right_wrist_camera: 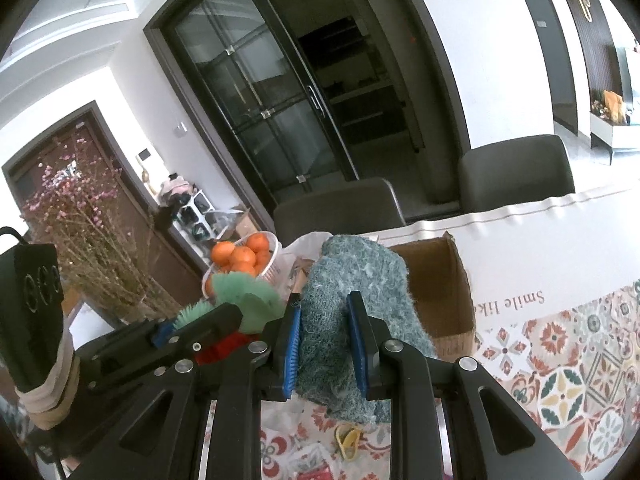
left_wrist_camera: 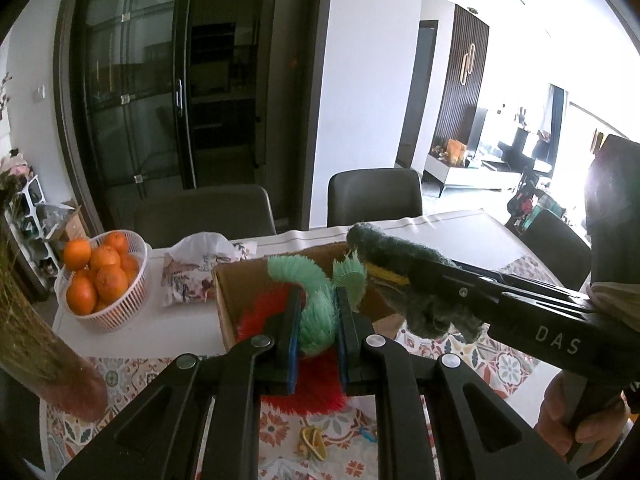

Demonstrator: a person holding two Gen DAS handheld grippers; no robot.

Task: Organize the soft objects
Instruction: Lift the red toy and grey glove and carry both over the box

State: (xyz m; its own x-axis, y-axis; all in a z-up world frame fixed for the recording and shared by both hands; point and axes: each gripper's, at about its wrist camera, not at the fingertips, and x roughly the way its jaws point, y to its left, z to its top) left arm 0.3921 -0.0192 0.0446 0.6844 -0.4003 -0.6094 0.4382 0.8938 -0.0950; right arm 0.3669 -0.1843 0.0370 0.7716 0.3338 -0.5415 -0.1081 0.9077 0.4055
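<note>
My left claw [left_wrist_camera: 316, 334] clamps a green spiky toy [left_wrist_camera: 318, 312], my right claw [right_wrist_camera: 328, 348] a teal woolly cloth [right_wrist_camera: 356, 292]; I hold both above the cardboard box [right_wrist_camera: 448, 292] mid-table.

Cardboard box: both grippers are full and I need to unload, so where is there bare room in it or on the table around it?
The cardboard box looks bare inside in the right wrist view. Beyond it the white table strip is free up to the chairs. Left of the box is crowded: printed pouch and orange basket. Small toys lie on the patterned cloth below the grippers.
</note>
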